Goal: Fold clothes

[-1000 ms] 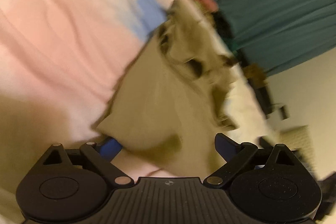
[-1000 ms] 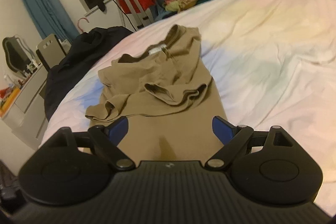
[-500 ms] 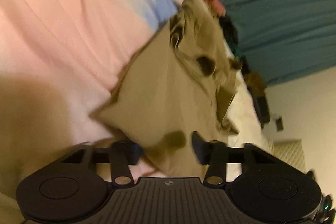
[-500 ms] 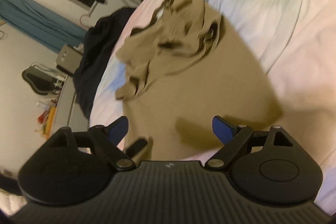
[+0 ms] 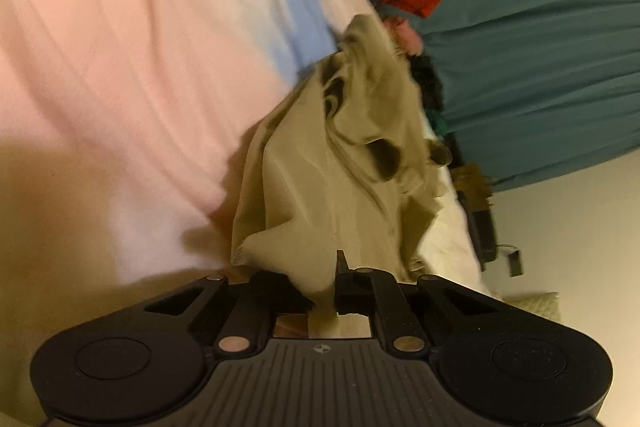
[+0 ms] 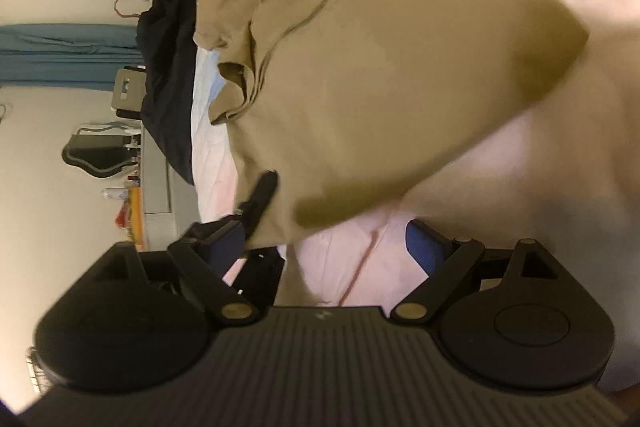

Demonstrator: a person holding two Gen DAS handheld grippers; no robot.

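1. Pale bedsheet [image 5: 132,75] stretches ahead of both tools, the tan shirt [image 5: 328,163] lying on it.
2. Our left tool [image 5: 322,289] is clamped on the shirt's hem; a second ago it gaped.
3. Our right tool [image 6: 326,241] stands wide beside the other corner, needing a pinch there before we fold forward.
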